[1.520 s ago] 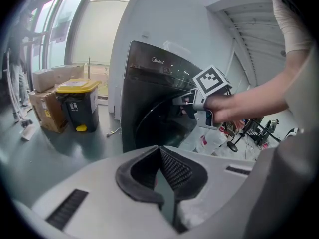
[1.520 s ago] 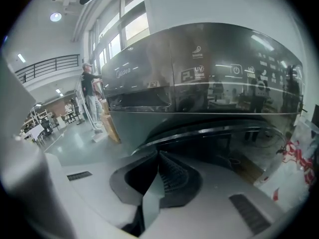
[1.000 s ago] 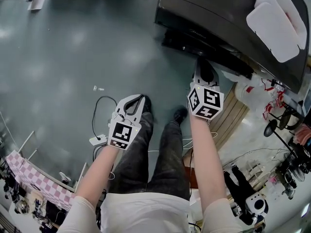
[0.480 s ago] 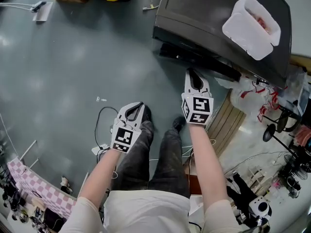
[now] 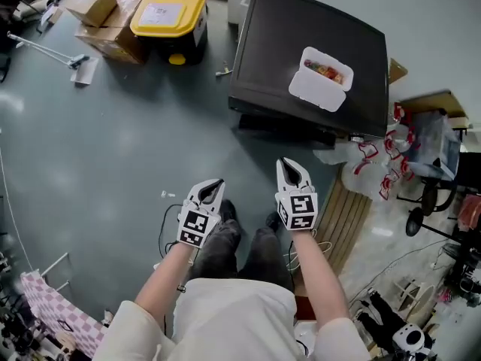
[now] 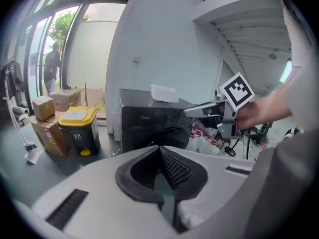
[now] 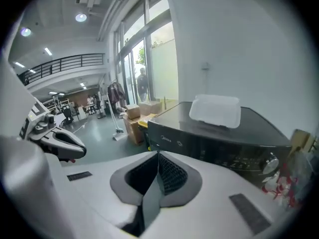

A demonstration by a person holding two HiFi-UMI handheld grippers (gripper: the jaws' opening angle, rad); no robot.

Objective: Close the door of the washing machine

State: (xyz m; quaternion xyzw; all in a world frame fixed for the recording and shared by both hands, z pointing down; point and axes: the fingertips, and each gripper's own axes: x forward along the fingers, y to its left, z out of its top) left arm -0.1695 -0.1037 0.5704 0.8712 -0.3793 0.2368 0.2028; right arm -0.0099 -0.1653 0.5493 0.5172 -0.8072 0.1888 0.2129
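The dark grey washing machine (image 5: pixel 308 66) stands ahead of me with a white lidded box (image 5: pixel 321 77) on its top. From above its front face (image 5: pixel 282 126) shows only as a dark strip. In the left gripper view the front (image 6: pixel 149 128) looks dark and flat; I cannot tell how the door stands. My left gripper (image 5: pixel 214 183) hangs over the floor, well short of the machine, its jaws shut and empty (image 6: pixel 160 151). My right gripper (image 5: pixel 287 164) is a little nearer the machine's front, apart from it, also shut with nothing in it (image 7: pixel 158 156).
A yellow-lidded bin (image 5: pixel 167 13) and cardboard boxes (image 5: pixel 94 6) stand left of the machine. White bags with red print (image 5: pixel 368 168) and a slatted wooden board (image 5: pixel 342 216) lie to its right. A cable (image 5: pixel 161 232) runs on the floor by my feet.
Both grippers have risen and come away from the machine's front. The right one was close under its front edge and now stands apart. The whole top of the machine has come into view.
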